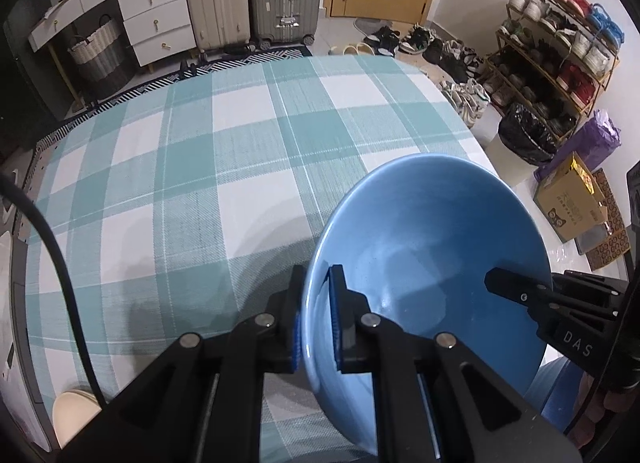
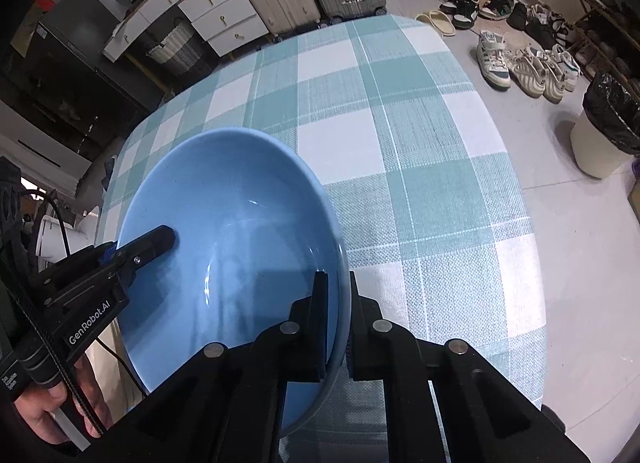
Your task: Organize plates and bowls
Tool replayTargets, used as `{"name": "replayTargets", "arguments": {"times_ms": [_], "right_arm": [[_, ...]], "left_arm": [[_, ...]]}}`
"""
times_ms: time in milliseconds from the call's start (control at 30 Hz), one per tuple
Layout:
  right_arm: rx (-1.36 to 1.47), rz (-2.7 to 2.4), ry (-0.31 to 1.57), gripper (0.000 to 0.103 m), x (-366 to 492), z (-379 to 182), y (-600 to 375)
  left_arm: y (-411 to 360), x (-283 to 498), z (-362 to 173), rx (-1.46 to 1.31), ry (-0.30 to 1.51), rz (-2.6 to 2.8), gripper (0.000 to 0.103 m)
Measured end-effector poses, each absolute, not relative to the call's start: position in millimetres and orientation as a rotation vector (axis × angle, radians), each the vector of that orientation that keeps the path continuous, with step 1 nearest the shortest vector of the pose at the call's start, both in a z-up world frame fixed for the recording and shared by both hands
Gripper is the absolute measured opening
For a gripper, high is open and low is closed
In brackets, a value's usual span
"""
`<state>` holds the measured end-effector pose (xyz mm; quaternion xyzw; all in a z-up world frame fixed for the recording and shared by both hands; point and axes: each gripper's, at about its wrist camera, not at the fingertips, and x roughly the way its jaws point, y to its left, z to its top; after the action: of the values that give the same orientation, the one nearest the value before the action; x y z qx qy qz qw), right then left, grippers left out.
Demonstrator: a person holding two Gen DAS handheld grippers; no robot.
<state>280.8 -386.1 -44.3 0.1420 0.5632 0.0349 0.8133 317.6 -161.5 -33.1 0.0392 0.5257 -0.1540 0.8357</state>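
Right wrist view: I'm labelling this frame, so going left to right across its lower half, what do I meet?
The person's hand → left gripper, shut on the far rim → blue bowl → right gripper, shut on the near rim → checked tablecloth → pale floor.
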Motion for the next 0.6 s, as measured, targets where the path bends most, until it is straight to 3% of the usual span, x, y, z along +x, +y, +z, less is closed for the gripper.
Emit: {"name": "replayTargets", "arguments": {"times_ms": [600], "right_arm": [[0.266,0.079,1.112,0.006,258.3,3.7,-374.2]], "left_arm": [[-152.4,288.4,14.8,0.082,1.023,-0.313,0.008]]}}
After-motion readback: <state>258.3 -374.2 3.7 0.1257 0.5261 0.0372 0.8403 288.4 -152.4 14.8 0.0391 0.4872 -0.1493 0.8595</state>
